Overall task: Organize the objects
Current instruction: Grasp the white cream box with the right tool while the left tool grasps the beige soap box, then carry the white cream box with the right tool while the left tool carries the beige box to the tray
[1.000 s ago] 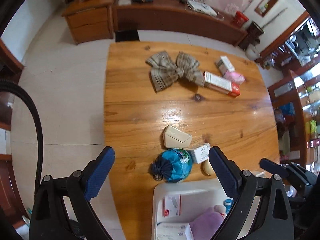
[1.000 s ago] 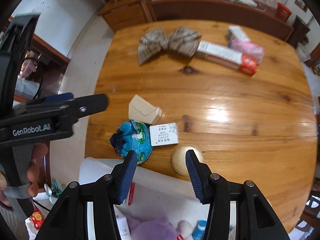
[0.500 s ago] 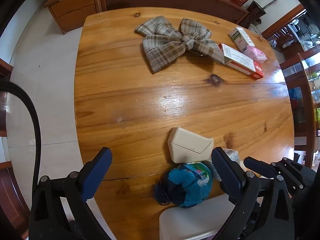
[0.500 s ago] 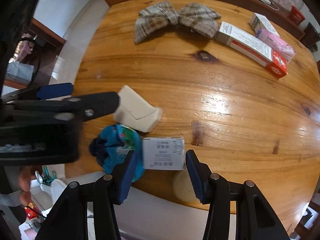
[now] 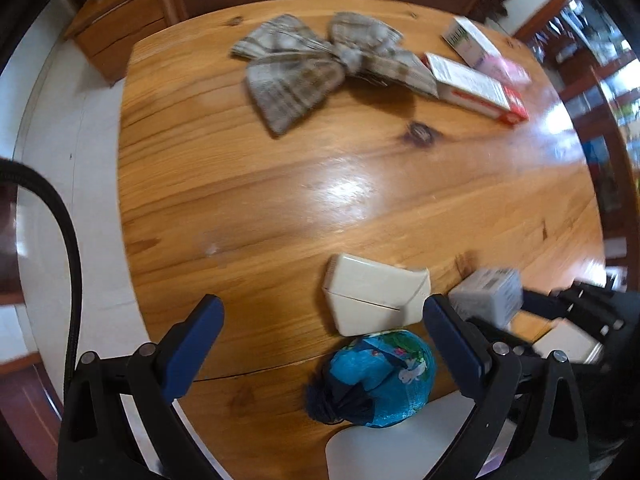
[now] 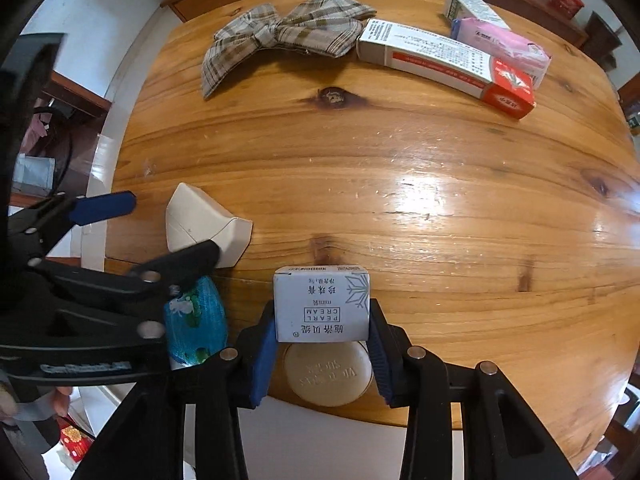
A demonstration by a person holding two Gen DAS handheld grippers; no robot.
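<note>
The right gripper (image 6: 322, 336) held the small white pearl cream box (image 6: 321, 305) between its two blue pads (image 6: 265, 356), which pressed on the left and right sides of the box; the box was at 6 o'clock in the right wrist view, near the front edge of the wooden table (image 6: 400, 184). Just below the box, between the same fingers, a round cream-coloured lid (image 6: 328, 374) lay on the table, and I could not tell if it touched the box. The left gripper (image 5: 320, 344) had its jaws wide apart and held nothing. Between its fingers, at about 5 o'clock in the left wrist view, stood a cream angular container (image 5: 374, 300), and just under it a blue patterned pouch (image 5: 380, 378) with a dark tied end lay touching the rim of a white bin (image 5: 384, 448). In the left wrist view the pearl cream box showed at 4 o'clock, blurred, to the right of the container. At the far side of the table, around 12 o'clock, lay a plaid fabric bow (image 6: 280, 34). Its right end touched a long white and red carton (image 6: 444, 62). Behind the carton were a pink packet (image 6: 504, 46) and a white and green box (image 6: 470, 6).
</note>
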